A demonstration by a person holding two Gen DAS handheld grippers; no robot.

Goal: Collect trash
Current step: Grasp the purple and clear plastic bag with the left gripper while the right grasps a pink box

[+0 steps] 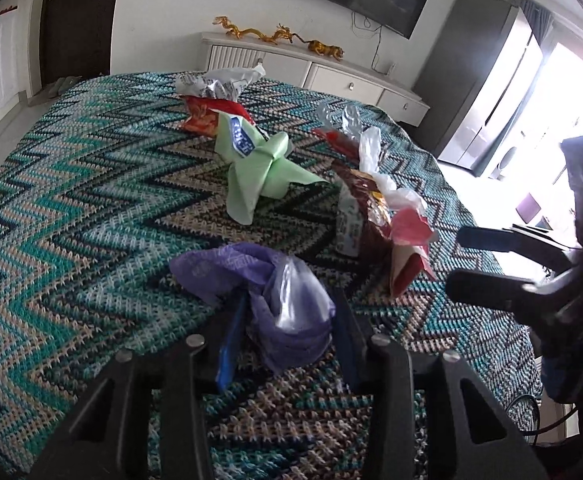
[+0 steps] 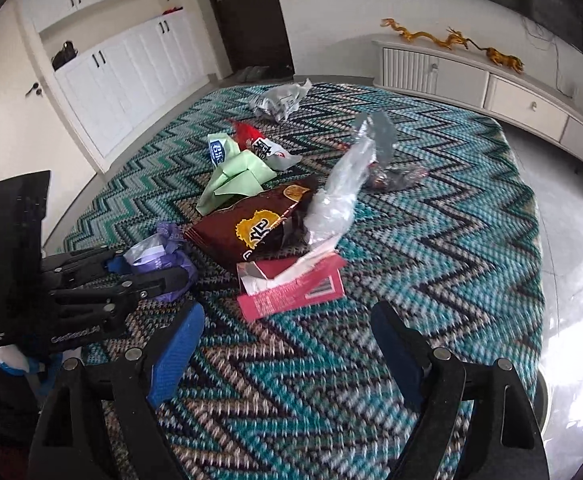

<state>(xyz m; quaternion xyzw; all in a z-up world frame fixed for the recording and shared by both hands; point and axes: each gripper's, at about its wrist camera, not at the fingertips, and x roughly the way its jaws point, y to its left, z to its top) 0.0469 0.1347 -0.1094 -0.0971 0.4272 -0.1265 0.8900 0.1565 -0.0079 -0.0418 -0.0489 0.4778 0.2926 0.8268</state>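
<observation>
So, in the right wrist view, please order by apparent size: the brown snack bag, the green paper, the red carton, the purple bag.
1. brown snack bag
2. red carton and green paper: they look similar, so no ranking; the carton lies nearer.
3. purple bag, partly hidden by the left gripper.

My left gripper (image 1: 289,320) has its jaws closed partway (pads pressing something soft). My right gripper (image 2: 287,344) hovers with jaws wide apart.

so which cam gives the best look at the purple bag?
Left wrist. The purple bag sits large and unobstructed between the left claw fingers, crumpled around clear plastic. In the right wrist view the same bag is small at the left edge, partly covered by the left claw's black fingers.
</observation>
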